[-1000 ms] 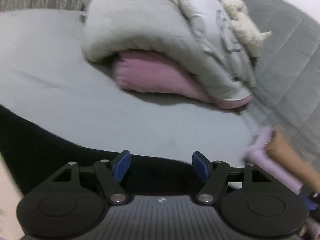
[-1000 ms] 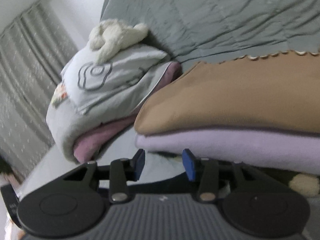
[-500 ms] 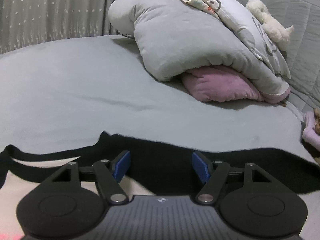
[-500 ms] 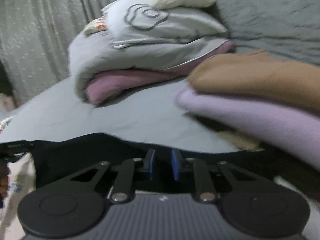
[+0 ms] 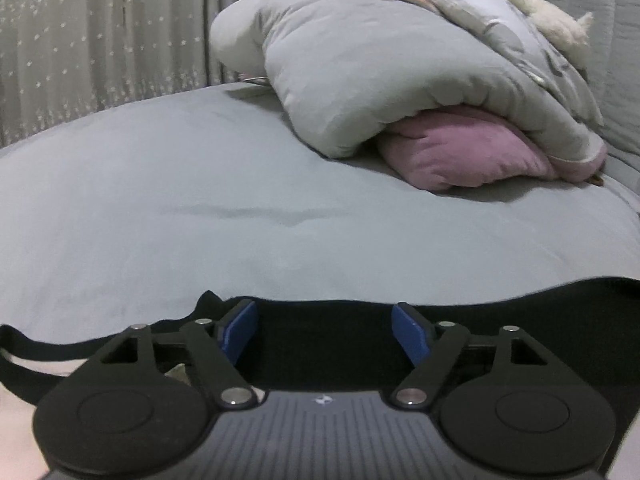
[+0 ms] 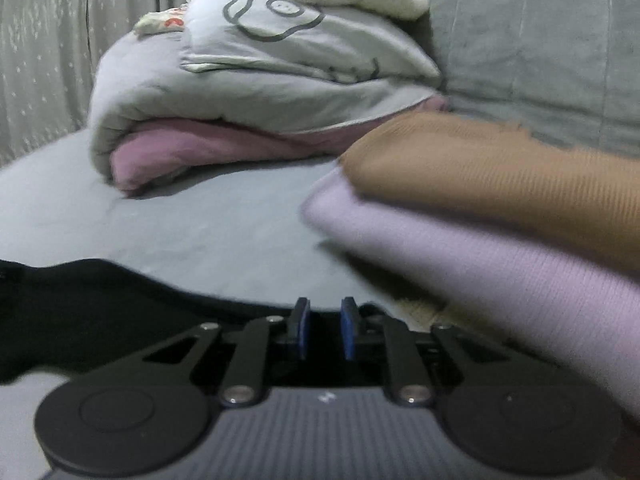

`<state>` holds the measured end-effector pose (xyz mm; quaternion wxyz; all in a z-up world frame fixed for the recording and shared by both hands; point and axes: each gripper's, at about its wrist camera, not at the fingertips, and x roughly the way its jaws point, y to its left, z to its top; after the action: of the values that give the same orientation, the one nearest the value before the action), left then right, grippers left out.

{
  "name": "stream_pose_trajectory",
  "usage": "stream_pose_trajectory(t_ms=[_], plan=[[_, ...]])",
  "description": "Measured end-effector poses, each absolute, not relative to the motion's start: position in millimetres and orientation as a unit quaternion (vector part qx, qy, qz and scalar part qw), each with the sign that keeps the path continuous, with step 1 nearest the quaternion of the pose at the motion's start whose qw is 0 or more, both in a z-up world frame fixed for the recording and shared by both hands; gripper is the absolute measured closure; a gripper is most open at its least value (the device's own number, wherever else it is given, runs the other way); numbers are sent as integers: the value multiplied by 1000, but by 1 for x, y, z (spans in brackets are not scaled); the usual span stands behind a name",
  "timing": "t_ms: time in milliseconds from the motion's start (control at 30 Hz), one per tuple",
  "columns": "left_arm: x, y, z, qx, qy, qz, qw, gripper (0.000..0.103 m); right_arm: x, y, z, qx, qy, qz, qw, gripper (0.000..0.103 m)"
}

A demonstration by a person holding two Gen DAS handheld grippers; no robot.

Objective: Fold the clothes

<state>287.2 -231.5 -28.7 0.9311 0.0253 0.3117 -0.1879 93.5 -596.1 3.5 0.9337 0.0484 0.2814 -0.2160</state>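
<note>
Black garment [image 5: 500,312] lies spread on the grey bed [image 5: 200,208], its far edge just under both grippers. Left gripper [image 5: 324,330]: blue pads wide apart, holding nothing. Right gripper [image 6: 324,330]: pads drawn near, narrow gap between; whether cloth is pinched cannot be told. Brown top [image 6: 500,176] rests folded on lilac top [image 6: 460,248], just right of the right gripper. Judgement: edge pick-up in hand; next needs both pads level on the hem

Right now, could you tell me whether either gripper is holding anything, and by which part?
The left gripper is open above the black garment, holding nothing. The right gripper is nearly closed at that garment's edge; a pinch cannot be confirmed.
</note>
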Motion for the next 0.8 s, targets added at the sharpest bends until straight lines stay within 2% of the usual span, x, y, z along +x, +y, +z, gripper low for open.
stream_pose_trajectory(t_ms=[100, 333, 467, 533, 667, 733, 800], plan=[[287, -232, -30, 25, 307, -187, 933, 24, 96, -604, 1, 60, 274, -200, 939, 89], [285, -231, -32, 23, 301, -186, 935, 23, 82, -603, 26, 104, 272, -142, 946, 83], [285, -233, -32, 28, 301, -183, 935, 23, 89, -592, 17, 118, 319, -112, 934, 83], [285, -233, -32, 28, 301, -183, 935, 23, 83, -595, 15, 133, 315, -121, 932, 85], [287, -235, -32, 34, 304, -182, 935, 22, 71, -601, 11, 162, 306, -138, 928, 83], [285, -238, -28, 46, 303, -174, 936, 22, 65, -603, 9, 176, 302, -147, 925, 71], [279, -244, -21, 58, 301, -158, 939, 22, 59, -606, 7, 190, 297, -155, 923, 65]])
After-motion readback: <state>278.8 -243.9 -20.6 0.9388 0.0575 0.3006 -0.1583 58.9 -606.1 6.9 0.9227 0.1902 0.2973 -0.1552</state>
